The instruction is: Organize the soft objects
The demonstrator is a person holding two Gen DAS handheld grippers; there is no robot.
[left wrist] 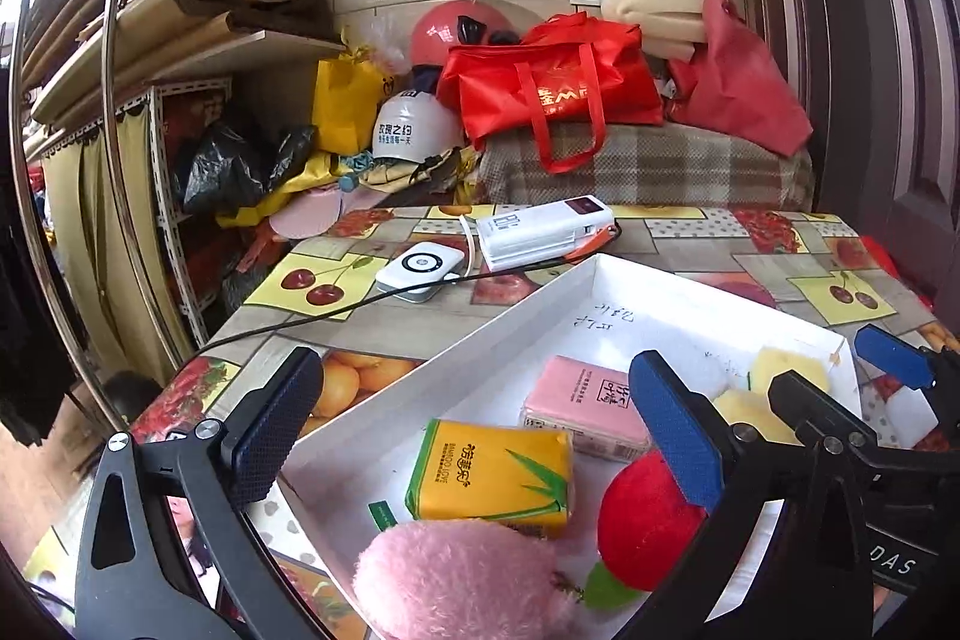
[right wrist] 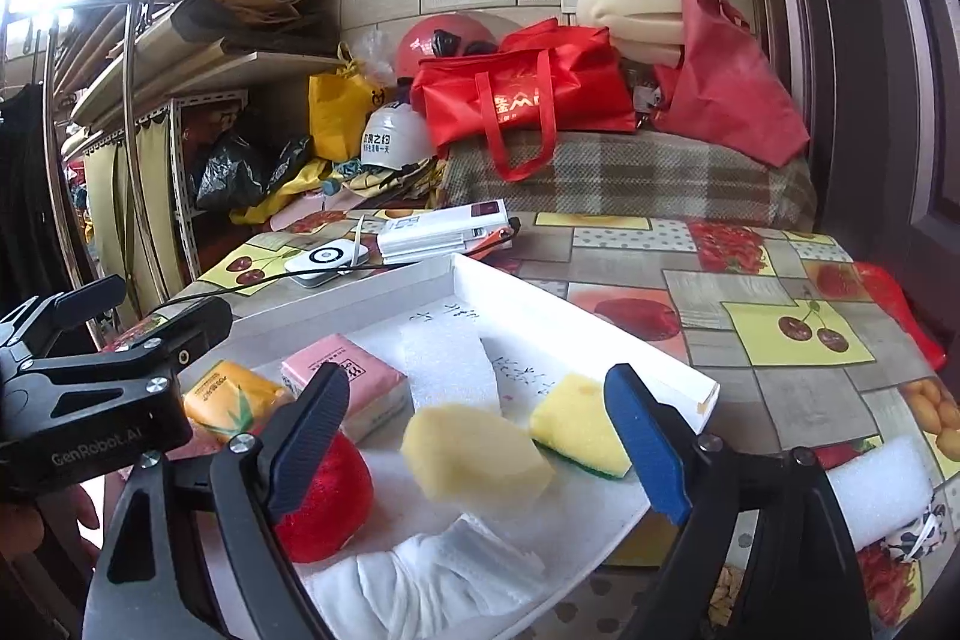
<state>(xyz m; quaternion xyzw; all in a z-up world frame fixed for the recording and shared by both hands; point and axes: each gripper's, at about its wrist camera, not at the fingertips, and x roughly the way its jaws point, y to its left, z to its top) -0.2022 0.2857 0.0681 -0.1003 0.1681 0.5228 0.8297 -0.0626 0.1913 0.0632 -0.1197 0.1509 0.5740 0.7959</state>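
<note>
Under both grippers, white tray on the fruit-print table, soft items already inside.

Left gripper: jaws wide apart, nothing held, hovering above the tray's near-left part. Right gripper: jaws wide apart, empty, above the tray's near-right part; pale yellow sponge sits between and just ahead of its fingers.

Risks, judged:
- The two grippers are close together over the tray; could knock each other when reaching.
- Tray looks light and shallow; a finger catching the rim could shove or tip it.
- White foam block is outside the tray, right of the right gripper, near the table edge; a nudge could send it off.
- Loose white cloth could snag a finger.

Counts, large to small:
- tray 1
- white cloth 1
- pink plush 1
- red plush fruit 1
- foam block 1
- tissue packs 2: yellow, pink
- sponges 2: pale yellow one, yellow-green one
</note>
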